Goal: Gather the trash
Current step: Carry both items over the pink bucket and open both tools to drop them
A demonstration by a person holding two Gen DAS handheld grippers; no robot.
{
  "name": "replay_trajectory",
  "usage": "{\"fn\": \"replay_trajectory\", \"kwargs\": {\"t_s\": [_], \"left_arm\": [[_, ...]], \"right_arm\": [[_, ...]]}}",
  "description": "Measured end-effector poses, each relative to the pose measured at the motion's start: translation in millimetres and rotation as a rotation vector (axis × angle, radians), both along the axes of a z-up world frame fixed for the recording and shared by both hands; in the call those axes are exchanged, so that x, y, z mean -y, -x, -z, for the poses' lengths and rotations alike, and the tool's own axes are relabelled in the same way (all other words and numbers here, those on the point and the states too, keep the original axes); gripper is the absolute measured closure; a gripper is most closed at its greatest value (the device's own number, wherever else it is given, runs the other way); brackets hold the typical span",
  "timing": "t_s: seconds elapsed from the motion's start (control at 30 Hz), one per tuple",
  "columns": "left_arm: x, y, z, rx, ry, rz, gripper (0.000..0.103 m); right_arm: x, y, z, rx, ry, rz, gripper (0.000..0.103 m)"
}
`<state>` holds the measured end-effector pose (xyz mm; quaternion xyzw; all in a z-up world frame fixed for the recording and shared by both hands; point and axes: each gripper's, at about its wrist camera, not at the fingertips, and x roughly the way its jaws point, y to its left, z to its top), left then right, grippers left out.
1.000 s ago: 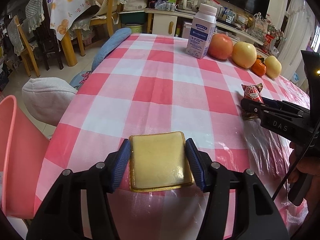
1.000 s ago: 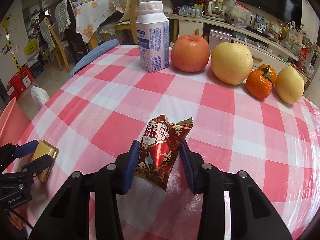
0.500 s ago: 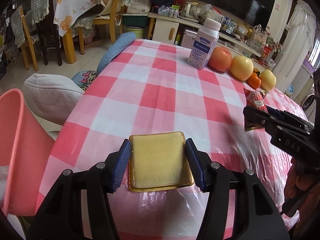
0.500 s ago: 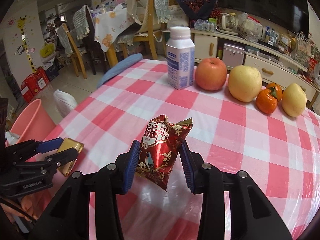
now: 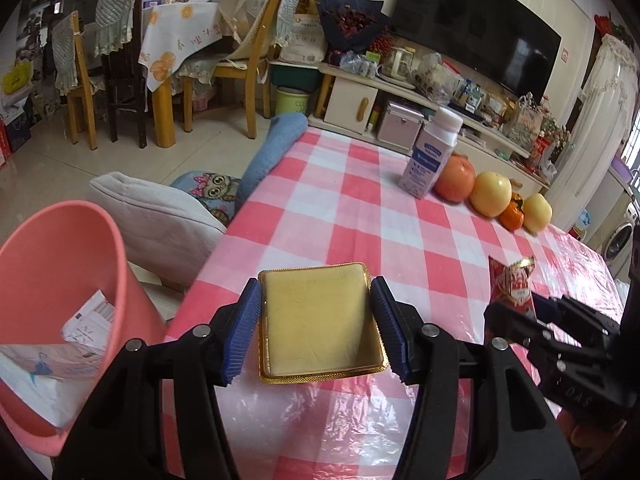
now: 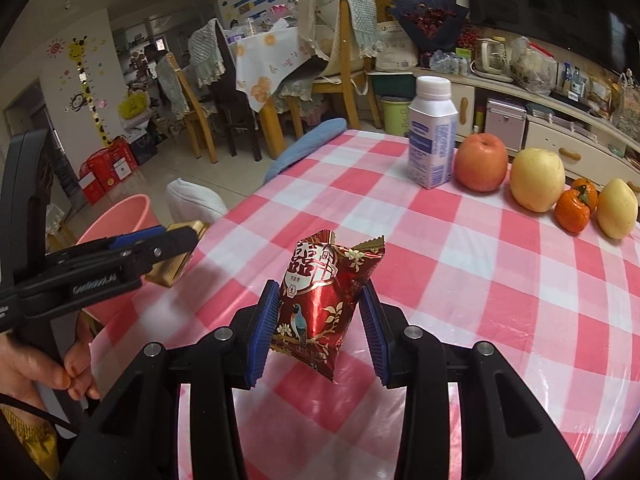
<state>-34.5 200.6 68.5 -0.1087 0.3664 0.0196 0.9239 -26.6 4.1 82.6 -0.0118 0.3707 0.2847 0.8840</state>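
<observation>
My left gripper (image 5: 316,326) is shut on a flat gold tray wrapper (image 5: 318,320) and holds it above the table's left edge. It also shows in the right wrist view (image 6: 176,252). My right gripper (image 6: 318,326) is shut on a red snack packet (image 6: 324,300) with a bird print, held above the pink checked tablecloth (image 6: 460,264). The packet also shows in the left wrist view (image 5: 514,284). A pink trash bin (image 5: 52,280) with paper inside stands on the floor at the left, below the table edge; it also shows in the right wrist view (image 6: 120,216).
A white milk bottle (image 6: 432,136), an apple (image 6: 482,162), two yellow pears (image 6: 538,180) and an orange (image 6: 572,210) stand at the table's far side. A white cushion (image 5: 156,212) and a blue cushion (image 5: 272,148) lie on seats beside the table.
Both grippers have risen and drawn back toward the table's left edge with their loads. The pink bin has come further into view on the left.
</observation>
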Motion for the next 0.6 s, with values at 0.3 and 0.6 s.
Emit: {"fn": "replay_trajectory", "kwargs": {"t_s": [0.3, 0.6], "left_arm": [[-28.7, 9.4, -11.4, 0.036, 0.019, -0.067, 0.046], [-61.6, 20.6, -21.3, 0.073, 0.059, -0.14, 0.046]], "right_arm": [[-29.8, 25.0, -7.7, -0.005, -0.015, -0.057, 0.061], [-74.0, 49.3, -30.1, 0.017, -0.034, -0.13, 0.061]]}}
